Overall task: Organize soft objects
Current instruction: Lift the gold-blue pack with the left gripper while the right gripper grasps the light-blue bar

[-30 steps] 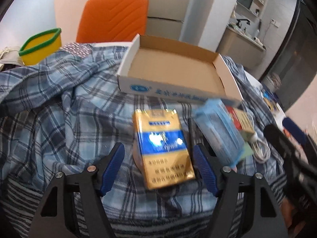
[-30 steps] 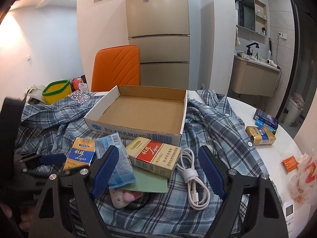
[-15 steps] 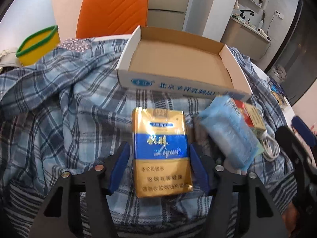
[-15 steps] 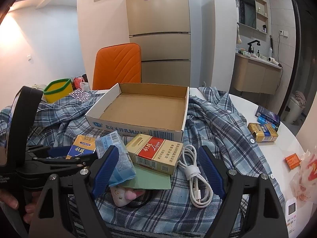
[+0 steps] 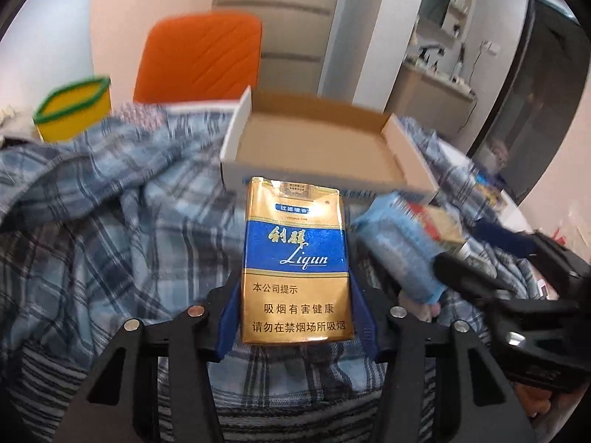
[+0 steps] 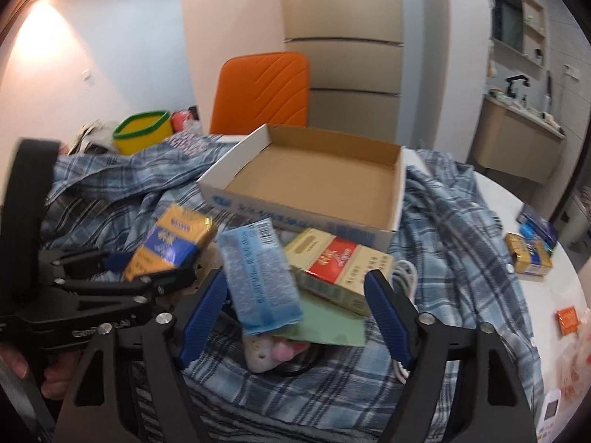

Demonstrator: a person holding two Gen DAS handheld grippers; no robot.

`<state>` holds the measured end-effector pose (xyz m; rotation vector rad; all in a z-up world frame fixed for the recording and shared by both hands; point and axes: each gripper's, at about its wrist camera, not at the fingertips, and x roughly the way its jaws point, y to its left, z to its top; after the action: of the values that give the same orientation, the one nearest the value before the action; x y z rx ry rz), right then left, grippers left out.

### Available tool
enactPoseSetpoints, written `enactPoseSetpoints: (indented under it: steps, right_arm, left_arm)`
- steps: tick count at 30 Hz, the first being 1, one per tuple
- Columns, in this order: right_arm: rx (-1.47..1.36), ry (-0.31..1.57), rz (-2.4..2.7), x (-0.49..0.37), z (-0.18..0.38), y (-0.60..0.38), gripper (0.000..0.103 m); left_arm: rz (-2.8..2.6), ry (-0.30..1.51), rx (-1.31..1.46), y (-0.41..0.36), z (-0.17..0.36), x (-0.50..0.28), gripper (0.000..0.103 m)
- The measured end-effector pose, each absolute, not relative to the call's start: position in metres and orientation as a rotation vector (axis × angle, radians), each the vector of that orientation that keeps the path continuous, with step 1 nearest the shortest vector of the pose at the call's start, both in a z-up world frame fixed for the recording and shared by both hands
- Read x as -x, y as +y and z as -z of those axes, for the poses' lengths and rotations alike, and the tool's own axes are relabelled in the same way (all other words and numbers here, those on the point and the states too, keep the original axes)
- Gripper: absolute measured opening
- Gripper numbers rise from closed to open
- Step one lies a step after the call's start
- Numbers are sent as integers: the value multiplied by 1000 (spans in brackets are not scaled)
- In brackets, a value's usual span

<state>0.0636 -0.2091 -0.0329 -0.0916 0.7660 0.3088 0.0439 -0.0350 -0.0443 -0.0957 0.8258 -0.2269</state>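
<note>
A gold and blue cigarette pack (image 5: 295, 269) is raised off the plaid shirt (image 5: 110, 240), my left gripper (image 5: 295, 313) shut on its long sides, jaws still closing. The right wrist view shows that pack (image 6: 173, 243) tilted in the left gripper (image 6: 151, 269). My right gripper (image 6: 295, 317) is closing around a light blue tissue pack (image 6: 258, 280). Its pads do not press the pack from both sides. A red and cream pack (image 6: 340, 262) lies beside the tissue pack. Behind them is an open cardboard box (image 6: 295, 217), nothing in it.
A green card (image 6: 332, 328), a white cable (image 6: 404, 273) and a white-pink item (image 6: 273, 350) lie under the packs. A yellow bin (image 6: 142, 136) and an orange chair (image 6: 262, 92) stand behind. Another gold pack (image 6: 530, 254) lies on the white table at right.
My left jaws have shut on the gold and blue pack and raised it off the shirt. The right jaws have narrowed around the tissue pack.
</note>
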Motion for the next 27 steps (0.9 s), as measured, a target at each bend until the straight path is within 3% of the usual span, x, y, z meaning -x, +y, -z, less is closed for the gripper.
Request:
enactPoseSetpoints:
  steps: [8,19,27]
  right_arm:
    - [121,837,-379,-79,47,-192,63]
    - [148,865,-388,-81,56,-186,45]
    - [157,789,-318,-64,37,-189,42]
  left_arm:
    - [232,664,107,-27,24,-28,51]
    - [213,618,86,-29,19,-20,51]
    - [175,562,22,-37,5,-8,51]
